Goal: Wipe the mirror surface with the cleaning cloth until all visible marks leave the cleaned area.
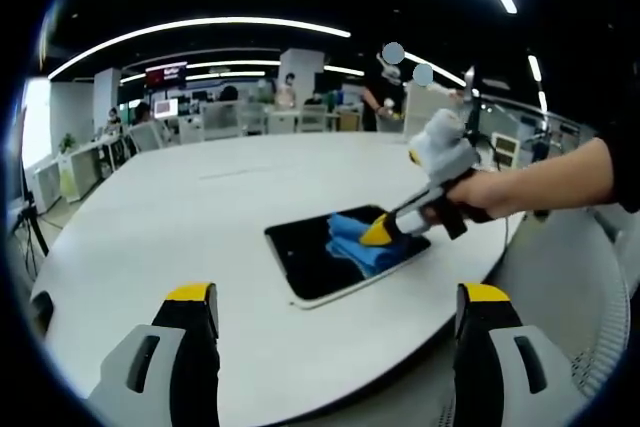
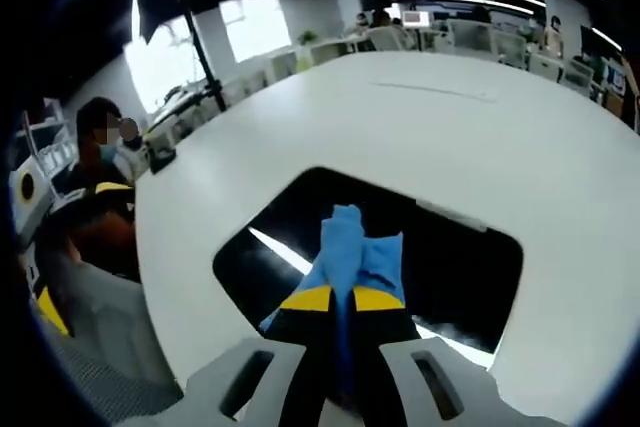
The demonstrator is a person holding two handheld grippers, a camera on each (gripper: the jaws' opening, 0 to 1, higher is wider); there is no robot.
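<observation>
Your right hand-held gripper (image 2: 334, 299) is clamping the blue cloth (image 2: 352, 252) on the dark mirror (image 1: 310, 257), mid-frame on the white counter (image 1: 200, 207); your left hand-held gripper (image 1: 335, 322) is hanging wide open under office strip lights (image 1: 200, 27).

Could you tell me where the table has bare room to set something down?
Most of the white table is bare: the wide stretch beyond the mirror toward the far edge, and the strip between the mirror and the open left claw. The crowded spot is the mirror itself, where the right claw holds the blue cloth on the glass.
</observation>
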